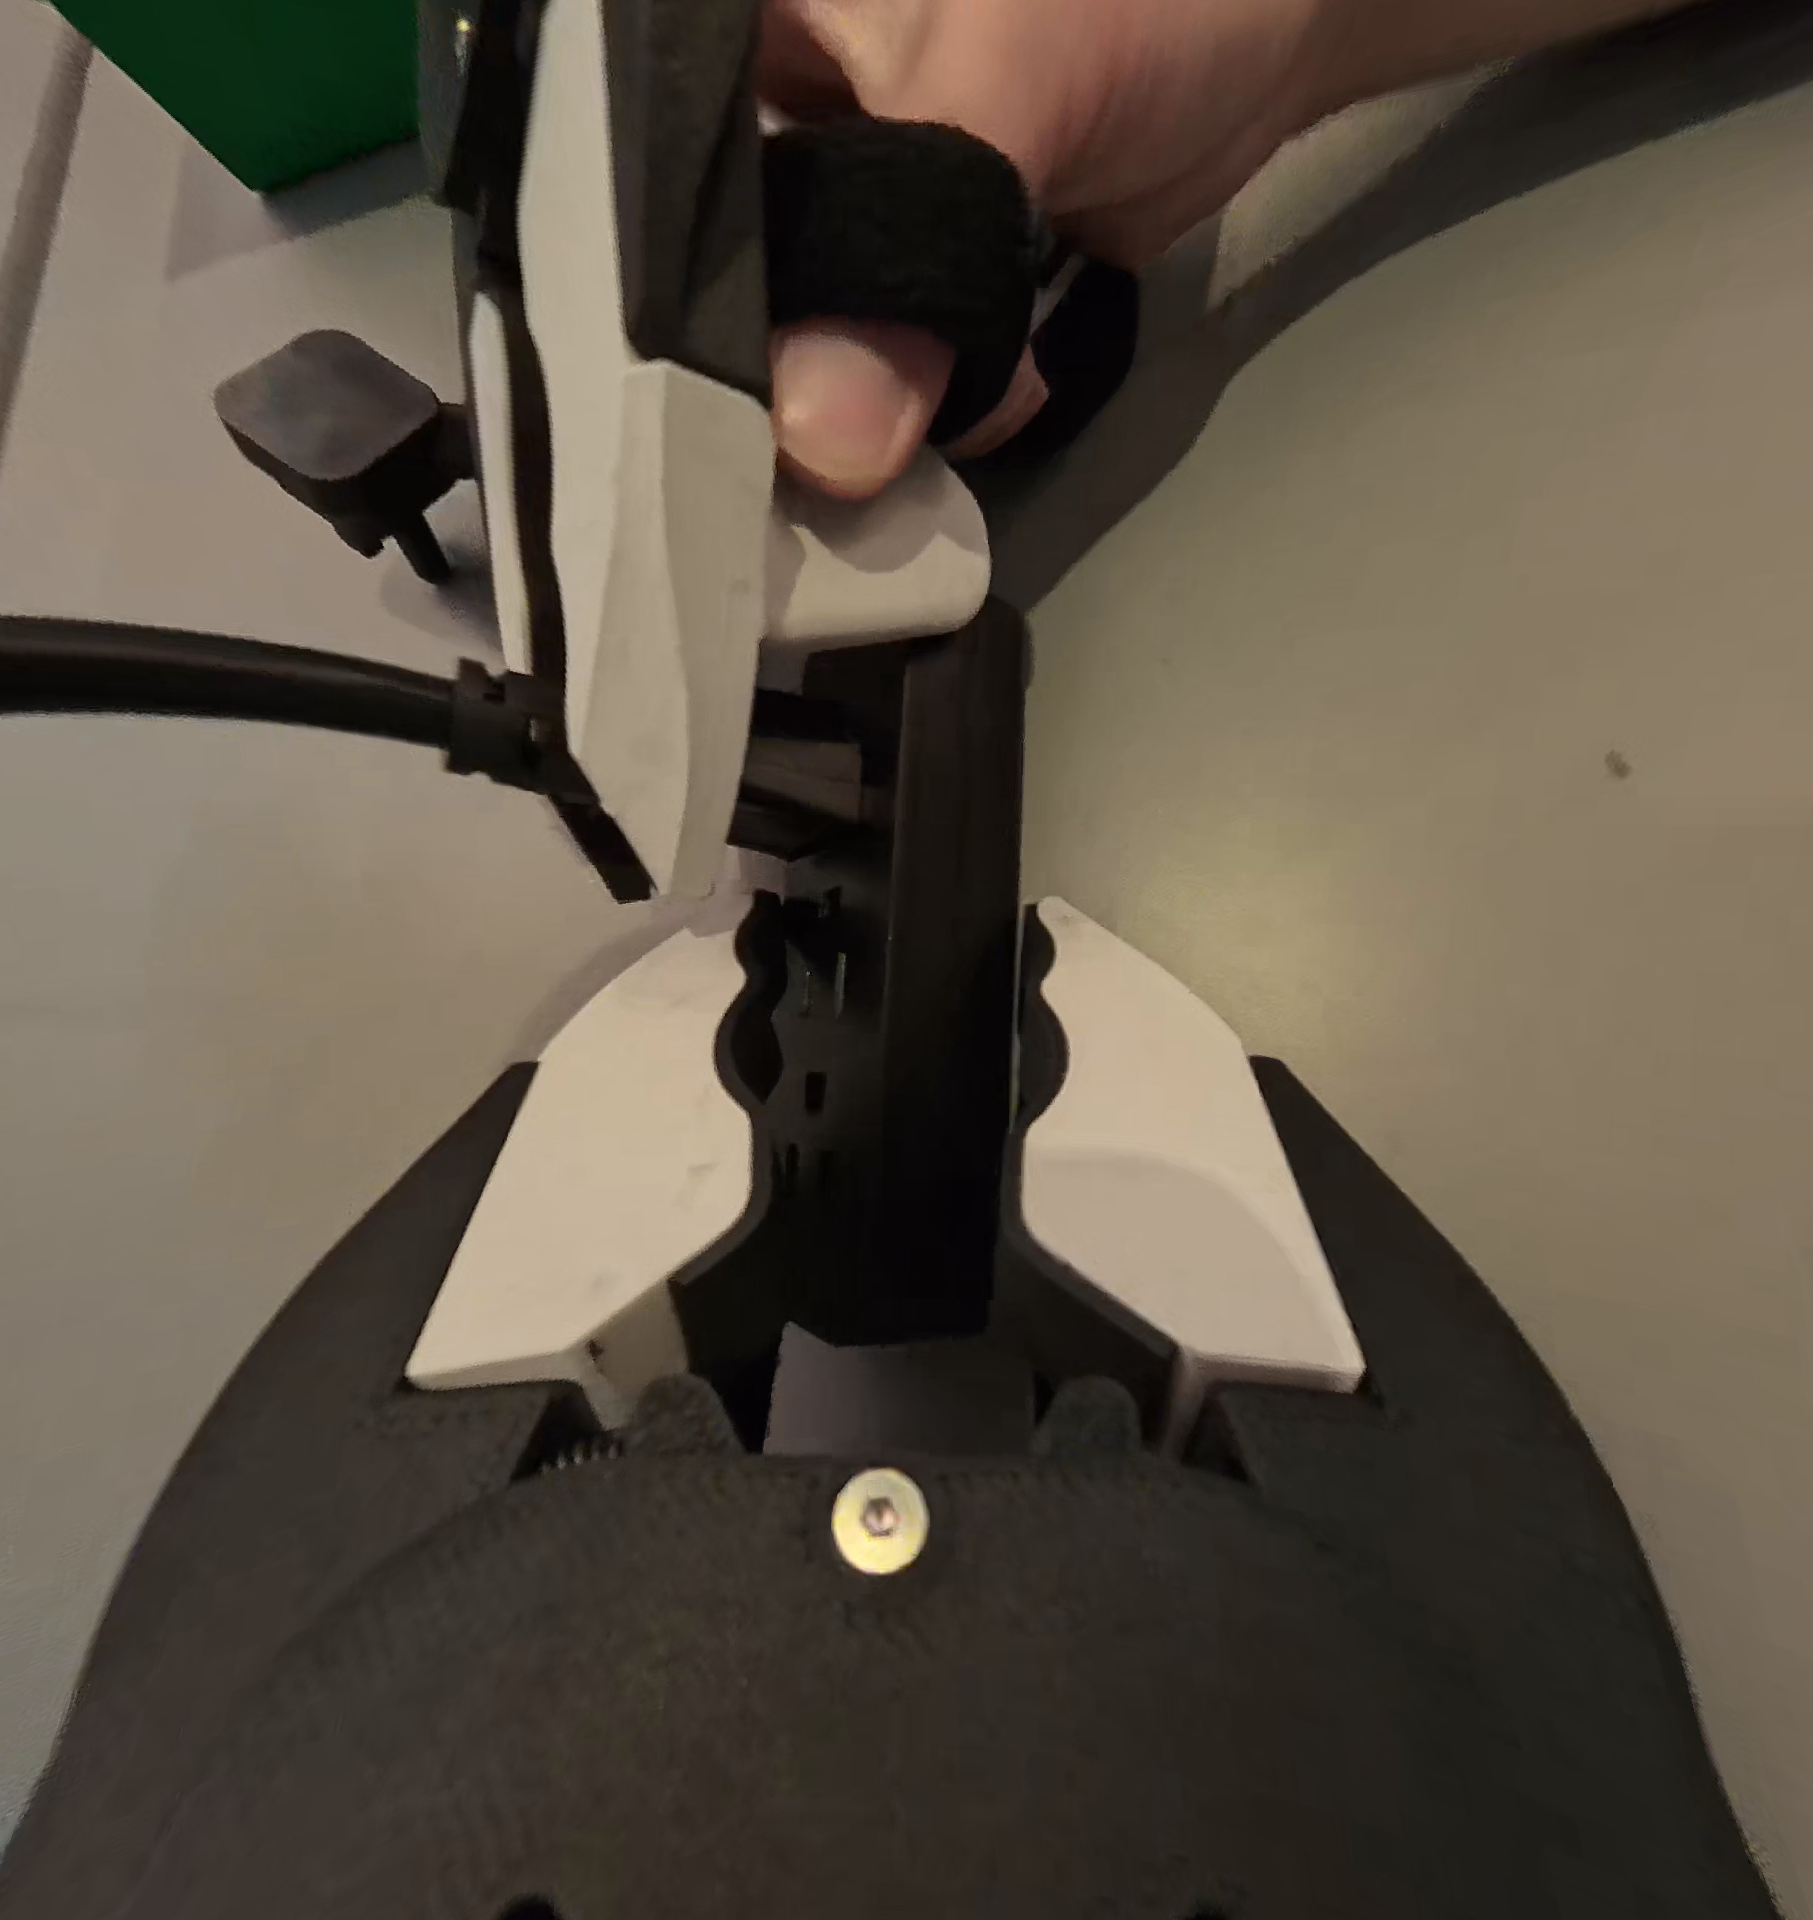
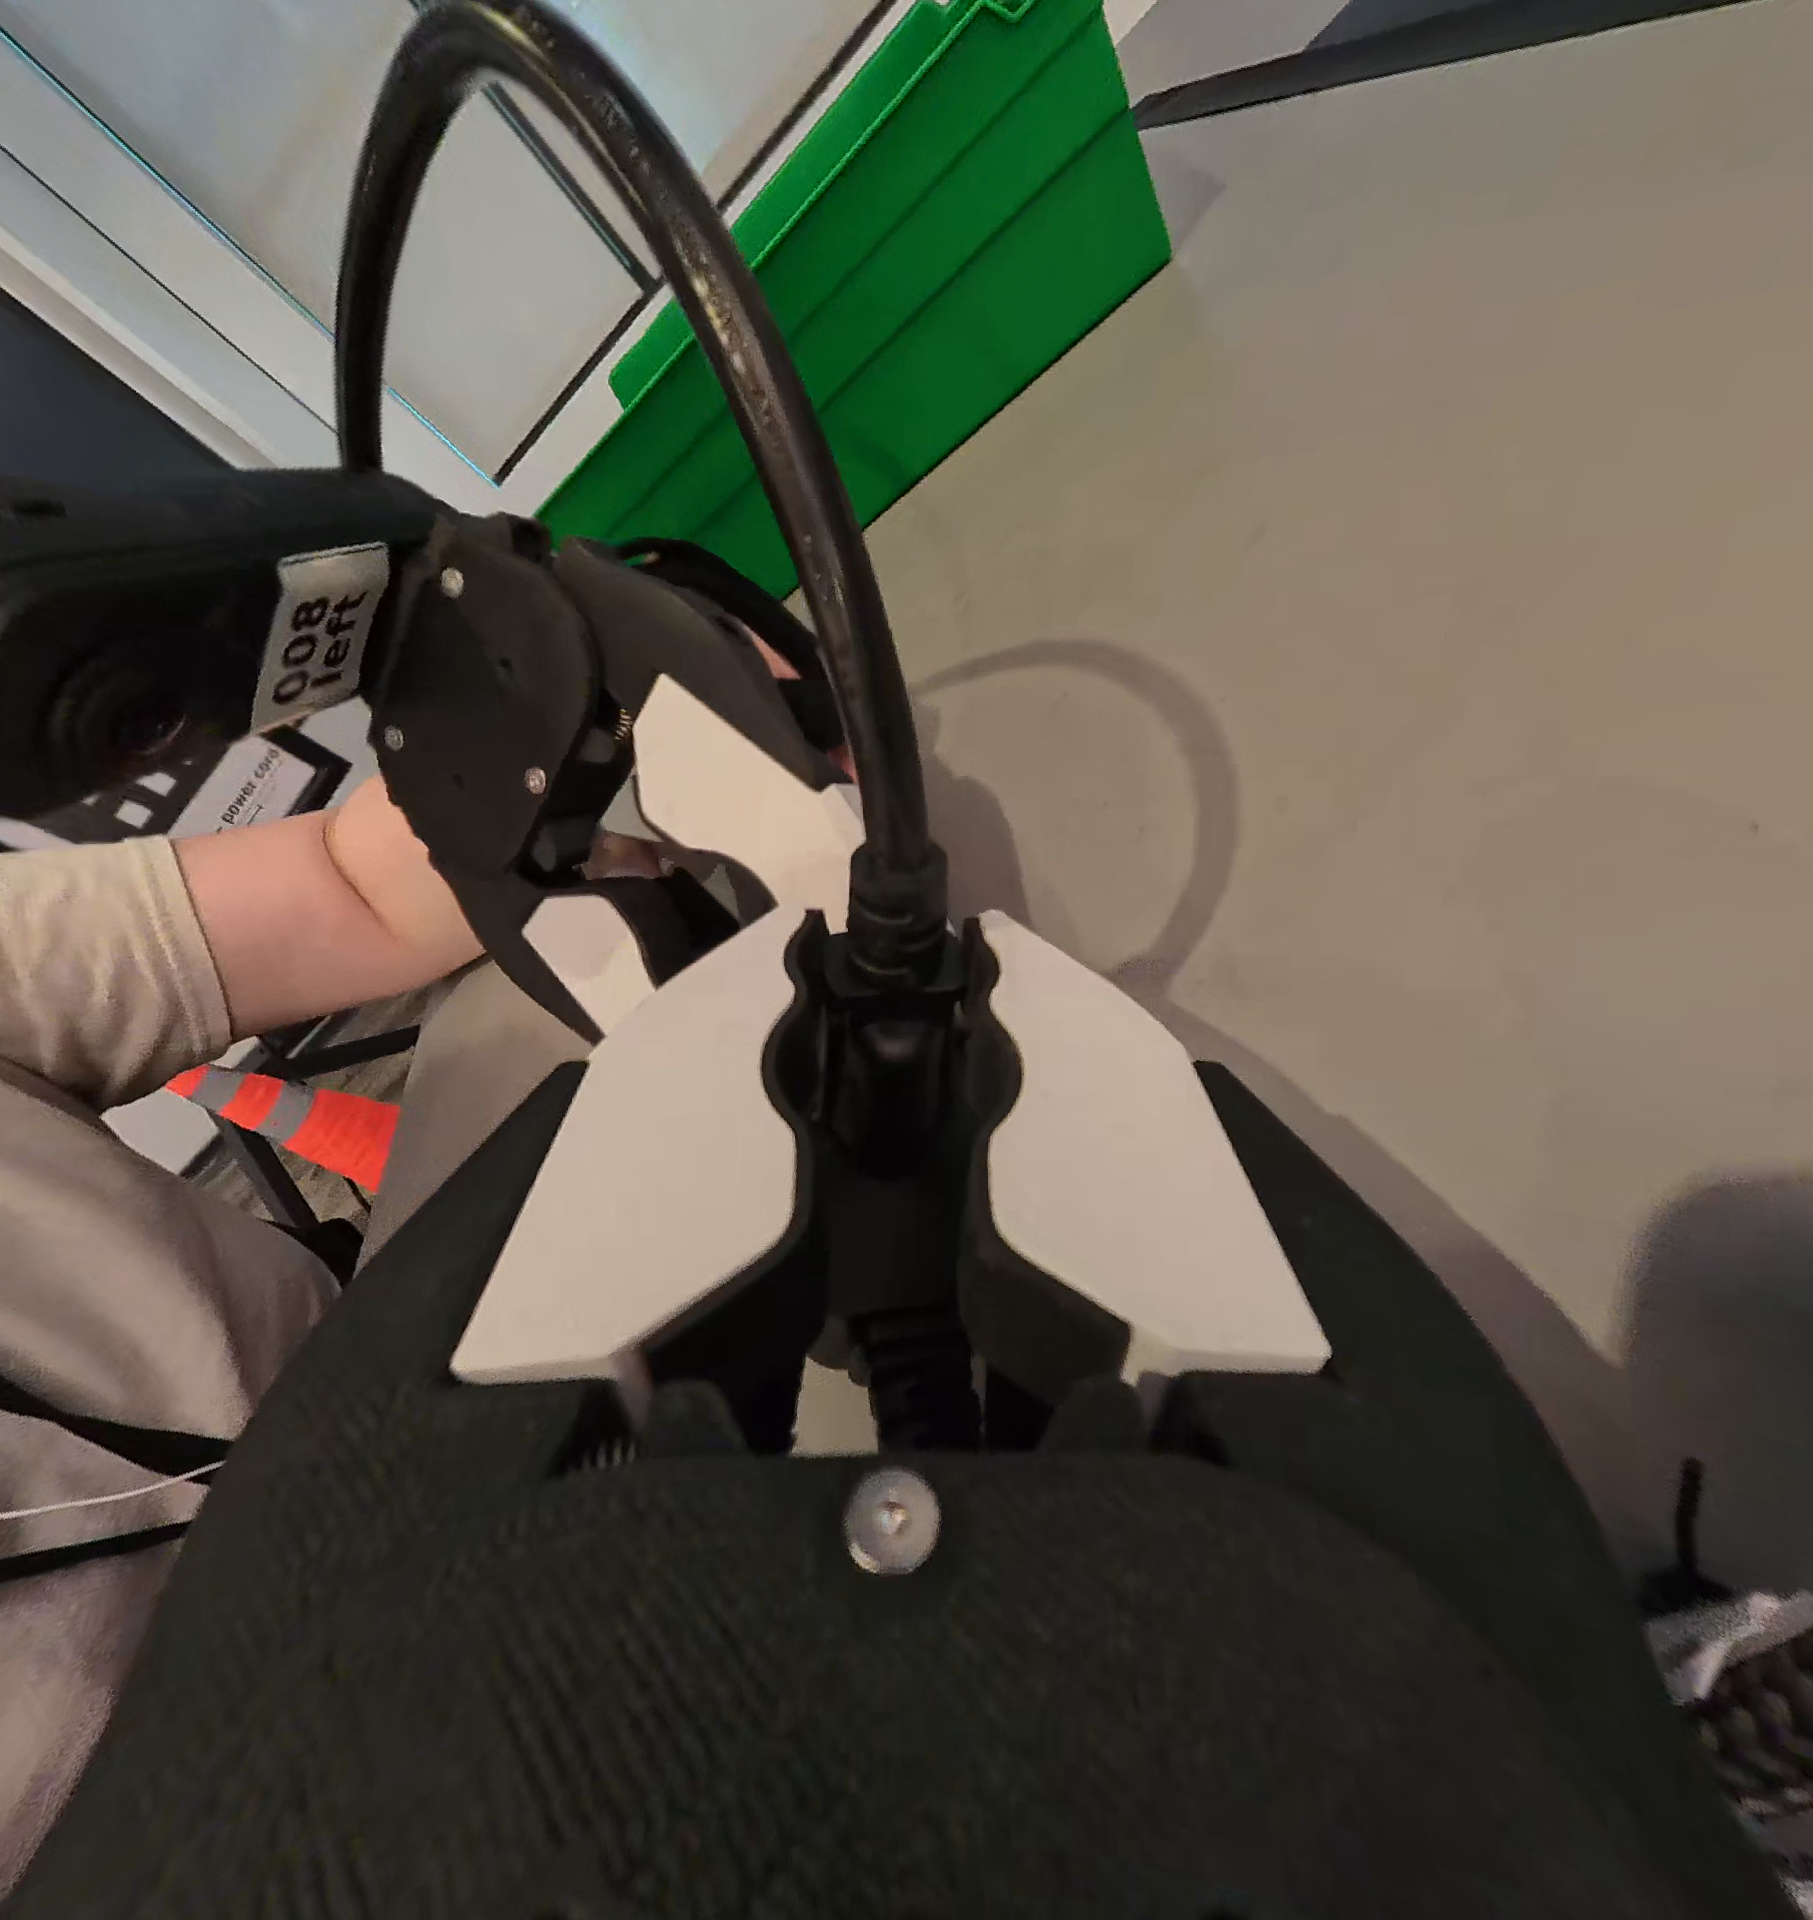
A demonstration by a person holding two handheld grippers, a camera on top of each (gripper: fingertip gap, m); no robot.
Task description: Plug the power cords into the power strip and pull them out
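Note:
My left gripper (image 1: 881, 925) is shut on a black power strip (image 1: 949, 1039), which stands on its edge and points away from me. My right gripper (image 1: 798, 748) comes in from above, shut on a black plug (image 1: 793, 774) held against the strip's socket face. A small gap with the prongs still shows. Its black cord (image 1: 206, 675) runs off to the left. In the right wrist view my right gripper (image 2: 897, 935) clamps the plug (image 2: 886, 1049) and the cord (image 2: 756, 364) loops up and over. The left gripper (image 2: 694, 883) shows at the left.
A second black plug (image 1: 330, 436) lies on the grey table (image 1: 1401, 935) behind the right gripper. A green box (image 2: 881, 312) stands at the back, also in the left wrist view (image 1: 289, 83). The person's forearm (image 2: 341, 894) reaches in from the left. A shoe (image 2: 1764, 1683) shows beyond the table edge. Left tips to right tips: about 5 centimetres.

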